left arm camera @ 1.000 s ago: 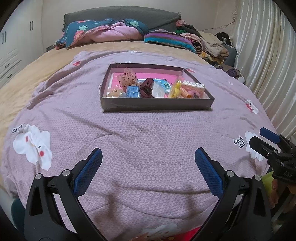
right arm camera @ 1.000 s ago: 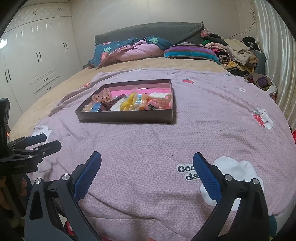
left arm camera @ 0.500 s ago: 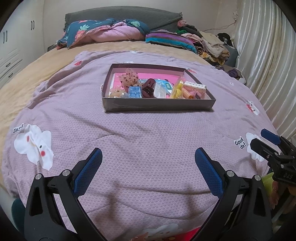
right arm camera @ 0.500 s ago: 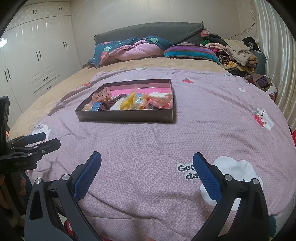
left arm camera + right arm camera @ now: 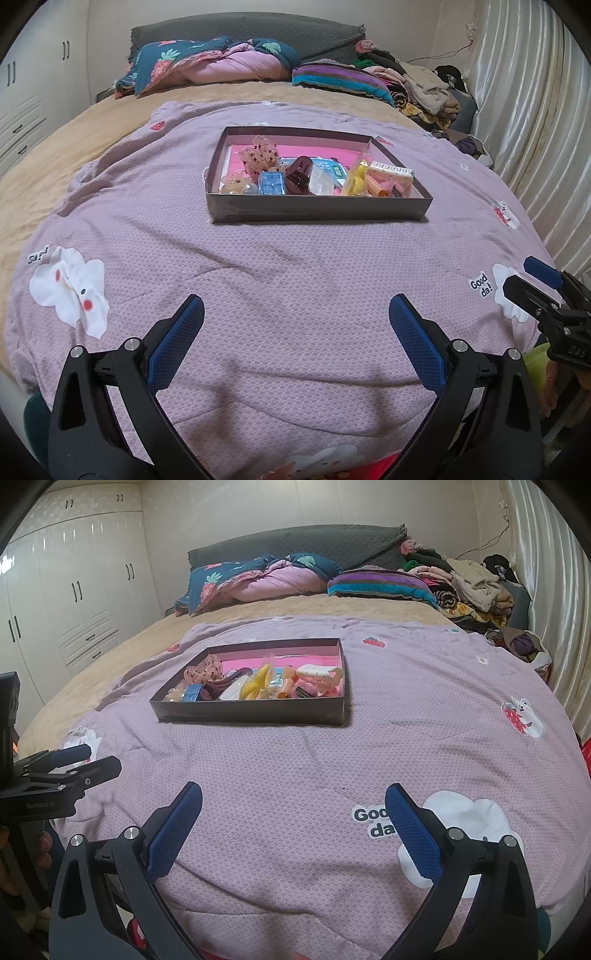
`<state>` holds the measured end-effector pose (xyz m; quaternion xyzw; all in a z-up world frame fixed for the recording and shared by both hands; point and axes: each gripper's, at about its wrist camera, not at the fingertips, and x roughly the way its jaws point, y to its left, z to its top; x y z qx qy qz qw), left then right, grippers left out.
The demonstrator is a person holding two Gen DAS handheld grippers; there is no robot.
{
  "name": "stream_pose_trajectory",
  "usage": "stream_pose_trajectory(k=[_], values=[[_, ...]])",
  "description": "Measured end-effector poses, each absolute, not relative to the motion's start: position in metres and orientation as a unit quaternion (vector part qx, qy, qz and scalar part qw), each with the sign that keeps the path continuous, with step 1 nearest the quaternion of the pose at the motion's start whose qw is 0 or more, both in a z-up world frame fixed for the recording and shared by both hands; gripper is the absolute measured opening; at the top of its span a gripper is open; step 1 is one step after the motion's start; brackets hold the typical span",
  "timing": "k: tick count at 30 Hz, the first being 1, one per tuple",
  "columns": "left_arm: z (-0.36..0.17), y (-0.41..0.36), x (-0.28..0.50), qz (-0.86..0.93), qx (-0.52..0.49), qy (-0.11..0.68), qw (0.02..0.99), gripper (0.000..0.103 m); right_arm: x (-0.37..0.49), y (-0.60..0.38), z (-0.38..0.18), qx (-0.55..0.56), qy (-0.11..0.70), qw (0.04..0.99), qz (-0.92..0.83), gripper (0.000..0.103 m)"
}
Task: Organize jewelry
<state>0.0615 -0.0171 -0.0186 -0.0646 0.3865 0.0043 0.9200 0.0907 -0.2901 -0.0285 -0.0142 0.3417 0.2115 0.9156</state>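
A shallow dark box lies flat on the lilac quilt, near the middle of the bed, with its pink floor showing toward the back wall. Inside it the hair accessories sit crowded against the front wall: a peach dotted scrunchie toward the box's left rear, a clear blue clip in front of it, a dark brown claw clip touching the blue one's right side, and a yellow clip with an orange spiral tie toward the box's right end. A cream comb-shaped clip rests against the right wall.

In front of the box, well apart from it, the left gripper hovers over bare quilt with its 2 blue-padded fingers spread wide and nothing between them. The right gripper hangs in front of the box's right corner, likewise spread wide and empty, above a white cloud print on the quilt.

Behind the box, a folded pink and navy duvet and a striped blanket lie against the grey headboard. White wardrobes stand to the box's left.
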Motion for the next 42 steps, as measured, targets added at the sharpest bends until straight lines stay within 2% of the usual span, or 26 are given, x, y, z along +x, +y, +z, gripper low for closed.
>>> stream_pose_trajectory(k=[42], values=[[-0.030, -0.010, 0.065, 0.008, -0.084, 0.406, 0.910, 0.094, 0.091, -0.290, -0.027, -0.022, 0.345, 0.918, 0.194, 0.099]])
